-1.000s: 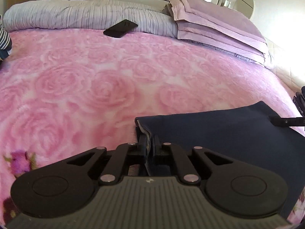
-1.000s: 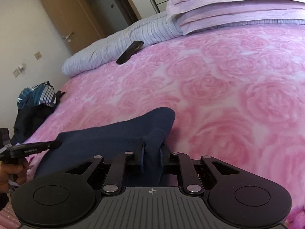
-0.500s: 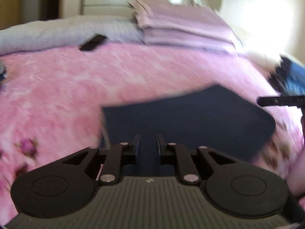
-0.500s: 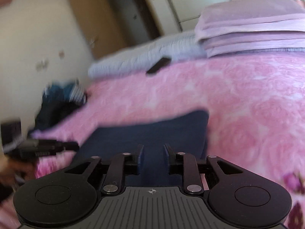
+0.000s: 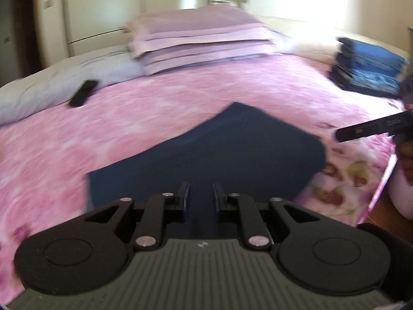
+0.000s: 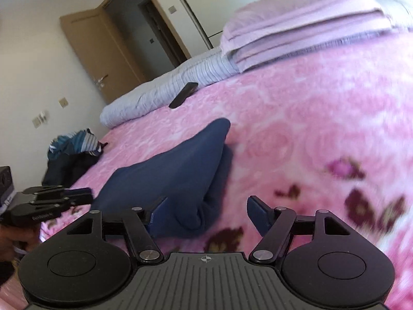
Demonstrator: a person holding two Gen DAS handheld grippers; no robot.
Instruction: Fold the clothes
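A folded navy blue garment (image 5: pixel 222 149) lies flat on the pink rose-pattern bed. It also shows in the right wrist view (image 6: pixel 175 170). My left gripper (image 5: pixel 200 195) is open and empty, above the garment's near edge. My right gripper (image 6: pixel 206 209) is wide open and empty, just in front of the garment's near folded corner. The right gripper's finger also shows at the right of the left wrist view (image 5: pixel 374 129). The left gripper shows at the left edge of the right wrist view (image 6: pixel 49 201).
A black phone (image 5: pixel 84 96) lies near the grey rolled quilt (image 5: pixel 64 82). Folded lilac bedding (image 5: pixel 201 38) is stacked at the head of the bed. A stack of folded blue clothes (image 5: pixel 369 69) sits at the right. Unfolded clothes (image 6: pixel 72 152) are piled at the bed's left edge.
Both grippers let go of the navy garment, opened and drew back. The garment now lies flat on the bed. The right gripper opened wider.
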